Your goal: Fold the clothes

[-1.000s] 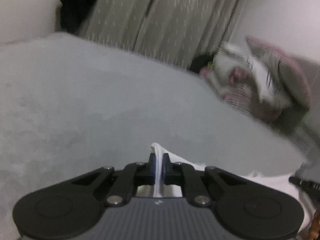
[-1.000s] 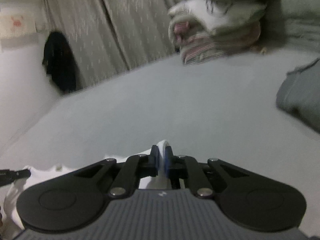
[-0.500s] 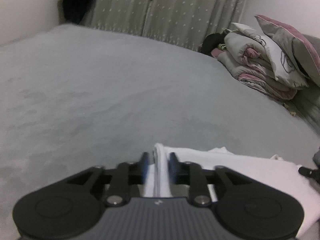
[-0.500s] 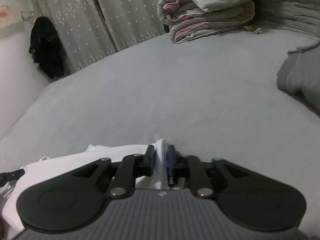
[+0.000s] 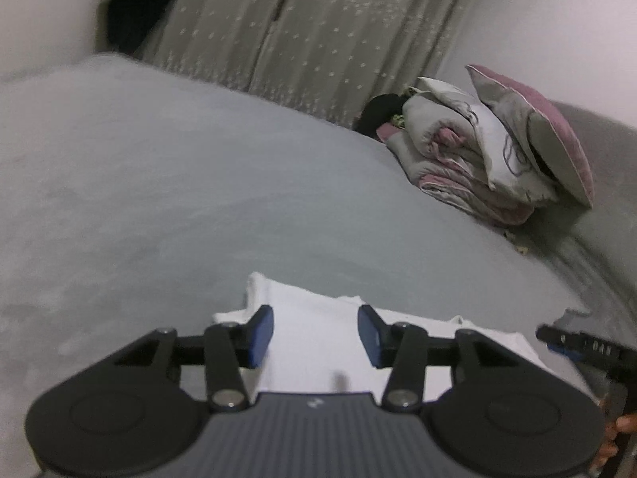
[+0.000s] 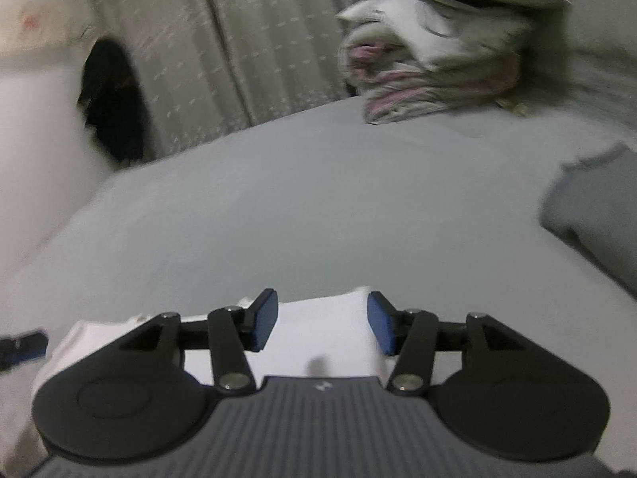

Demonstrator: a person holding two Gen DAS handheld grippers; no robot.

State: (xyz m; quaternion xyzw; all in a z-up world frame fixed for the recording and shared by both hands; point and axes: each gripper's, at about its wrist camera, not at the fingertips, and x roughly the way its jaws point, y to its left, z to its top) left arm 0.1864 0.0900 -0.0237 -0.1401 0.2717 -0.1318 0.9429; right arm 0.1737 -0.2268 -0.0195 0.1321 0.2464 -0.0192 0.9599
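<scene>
Down along my left gripper [image 5: 315, 332], the jaws stand apart and are opening, and their blue pads [image 5: 260, 334] press on nothing. Between and beneath them lies the white garment [image 5: 314, 342], flat on the grey bed [image 5: 199, 183]. Its folded edge reaches a little past my fingertips, and the cloth spreads off to the right under the other finger. At the right edge of this view the tip of my right gripper [image 5: 573, 344] pokes in over the same garment, with a bit of a hand [image 5: 615, 434] below it. Farther off, a pile of folded bedding [image 5: 458, 159] with a pink-edged pillow [image 5: 537, 131] leaning on it sits at the far right of the bed, and a patterned curtain [image 5: 298, 28] hangs behind.

From my right gripper [image 6: 322, 320], the picture is blurred, but the jaws are plainly spread and opening too, pads clear of the cloth. The white garment [image 6: 322, 342] lies in the gap between them and runs away to the left beneath the left finger, resting on the bed [image 6: 318, 207]. Its near corner sits just beside my right pad [image 6: 380, 328]. At the far left edge the tip of my left gripper [image 6: 22, 344] shows beside the cloth. A grey garment [image 6: 593, 215] lies well apart at the right, and the bedding pile [image 6: 430, 59] sits at the top.
</scene>
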